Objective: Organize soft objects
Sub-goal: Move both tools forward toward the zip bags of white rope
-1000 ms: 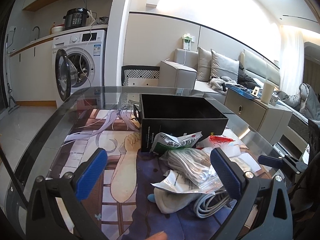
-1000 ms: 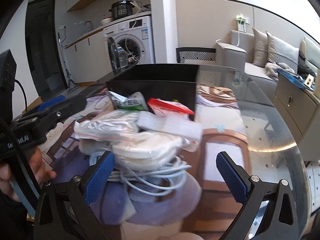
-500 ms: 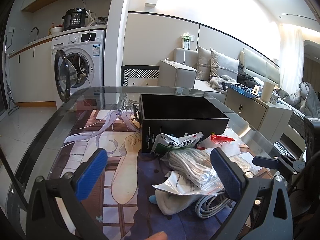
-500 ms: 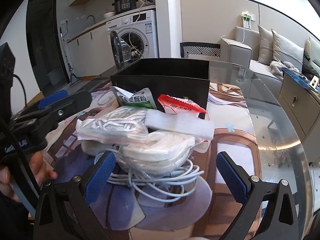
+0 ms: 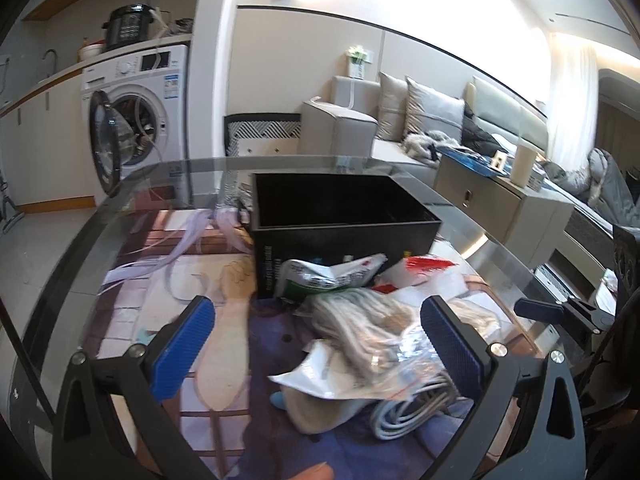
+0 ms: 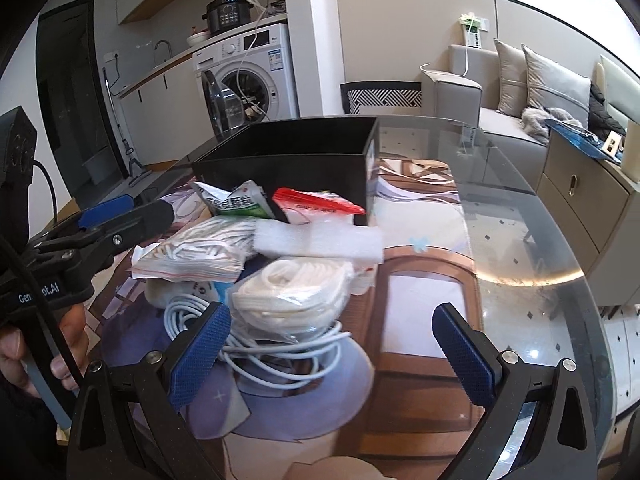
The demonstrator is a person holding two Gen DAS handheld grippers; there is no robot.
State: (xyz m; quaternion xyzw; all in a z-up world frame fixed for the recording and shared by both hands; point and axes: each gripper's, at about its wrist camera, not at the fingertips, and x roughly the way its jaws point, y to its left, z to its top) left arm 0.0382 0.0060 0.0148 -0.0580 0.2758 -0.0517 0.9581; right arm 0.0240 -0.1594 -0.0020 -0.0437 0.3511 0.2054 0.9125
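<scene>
Spread wide and empty, both pairs of blue-padded fingers: left gripper (image 5: 316,344) above the near side of the pile, right gripper (image 6: 332,350) over the white cable coil (image 6: 256,344). Bagged rope bundle (image 6: 296,296) just past the right fingers, between them. Foam strip (image 6: 320,240), green packet (image 6: 236,202) and red packet (image 6: 316,204) farther off, against the black box (image 6: 296,160) at the glass table's (image 6: 520,240) middle.

Beyond the glass desk (image 6: 532,240): washing machine (image 5: 136,120) door open, cooker (image 5: 128,26) on top, sofa (image 5: 432,120) with cushions.
</scene>
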